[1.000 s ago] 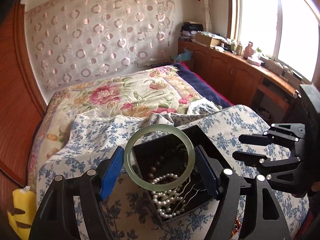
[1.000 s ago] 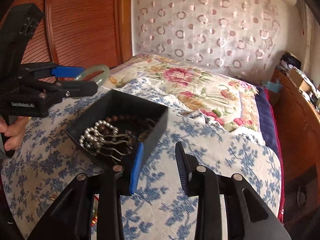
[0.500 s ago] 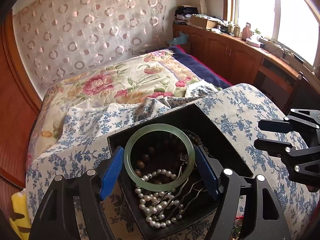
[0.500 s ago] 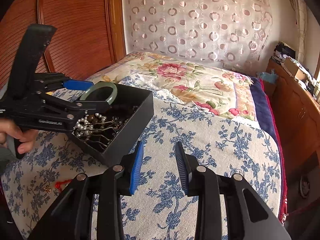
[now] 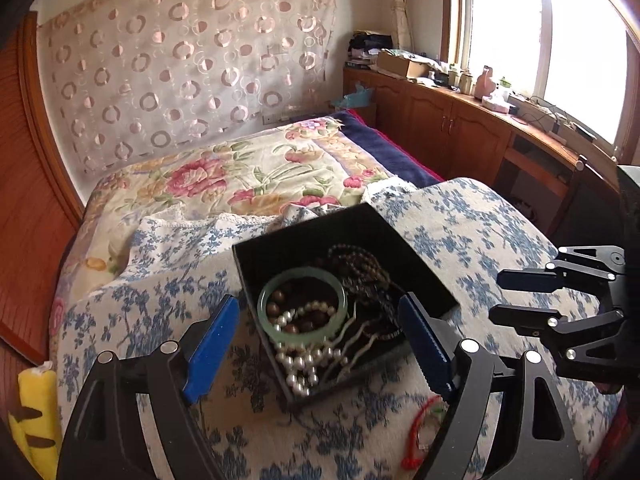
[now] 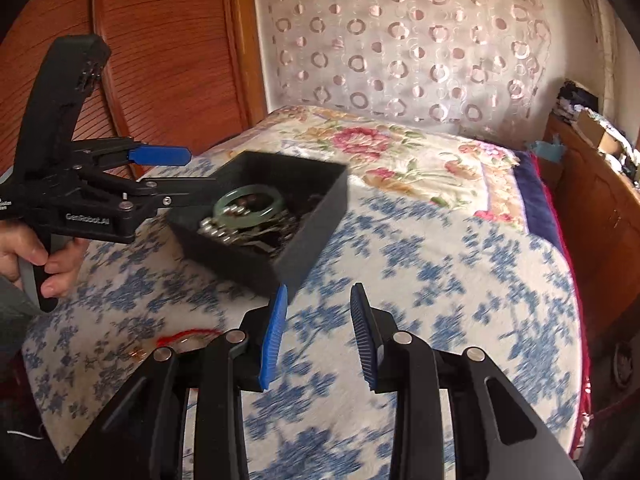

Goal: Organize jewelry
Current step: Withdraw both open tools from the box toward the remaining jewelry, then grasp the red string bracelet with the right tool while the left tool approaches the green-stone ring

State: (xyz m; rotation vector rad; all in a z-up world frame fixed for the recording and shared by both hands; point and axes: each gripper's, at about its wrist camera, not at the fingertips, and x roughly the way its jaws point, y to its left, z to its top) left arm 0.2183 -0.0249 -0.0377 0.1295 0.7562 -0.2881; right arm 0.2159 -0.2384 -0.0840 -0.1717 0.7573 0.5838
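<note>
A black box sits on the blue-flowered cloth. A pale green bangle lies inside it on a white pearl strand, dark beads and wavy metal hairpins. My left gripper is open and empty, its blue pads wide apart just above the box's near side. My right gripper is open and empty, low over the cloth beside the box's near corner. A red cord trinket lies on the cloth in front of the box.
The flowered cloth covers a raised surface at the foot of a bed with a floral blanket. A wooden headboard stands left. Wooden cabinets run under the window at right. A yellow object lies low left.
My left gripper has opened and let go of the green bangle, which now lies in the box. The right gripper has shifted nearer the box's corner and stayed open.
</note>
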